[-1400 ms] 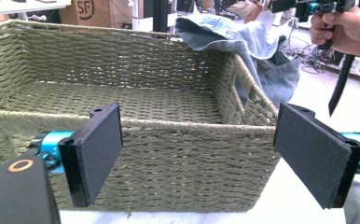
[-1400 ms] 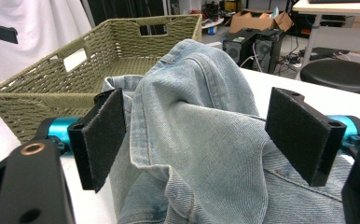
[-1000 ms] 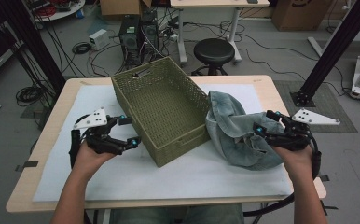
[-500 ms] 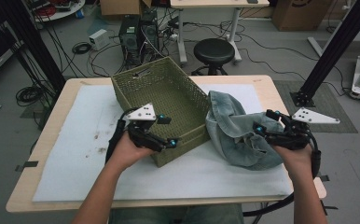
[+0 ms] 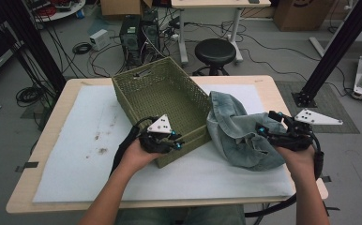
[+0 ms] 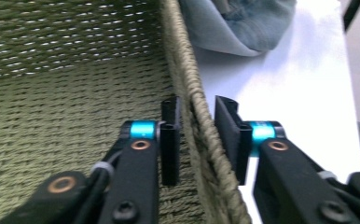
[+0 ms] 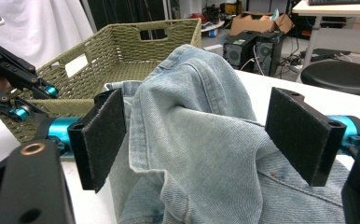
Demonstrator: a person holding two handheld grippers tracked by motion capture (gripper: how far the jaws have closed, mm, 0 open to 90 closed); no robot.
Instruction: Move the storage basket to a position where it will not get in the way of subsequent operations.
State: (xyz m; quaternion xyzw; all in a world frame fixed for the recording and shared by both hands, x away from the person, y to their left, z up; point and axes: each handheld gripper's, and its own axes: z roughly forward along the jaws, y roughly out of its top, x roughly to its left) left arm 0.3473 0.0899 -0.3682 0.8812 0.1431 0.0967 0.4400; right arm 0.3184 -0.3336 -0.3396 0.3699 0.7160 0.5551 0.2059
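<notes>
An olive woven basket [image 5: 160,89] stands on the white mat, tilted toward the back left. My left gripper [image 5: 179,140] is at the basket's near corner; its jaws have just been closing and now stand one inside and one outside the basket's rim [image 6: 201,135], pinching it. A crumpled pair of blue jeans [image 5: 237,131] lies right of the basket, leaning against its side. At the jeans' right edge my right gripper [image 5: 266,126] stands open. In the right gripper view a raised fold of the jeans [image 7: 192,116] sits between the wide pads [image 7: 103,135] of the right gripper [image 7: 197,135], unpressed.
The white mat [image 5: 85,140] covers most of the wooden table [image 5: 52,140], with bare room left of the basket and along the near edge. Behind the table stand a black stool [image 5: 215,49], computer cases [image 5: 139,35] and floor cables. A black frame post [image 5: 334,51] rises at the right.
My left gripper moved right from the open mat to the basket's near corner, and its jaws closed onto the rim. The right gripper and the jeans stayed put.
</notes>
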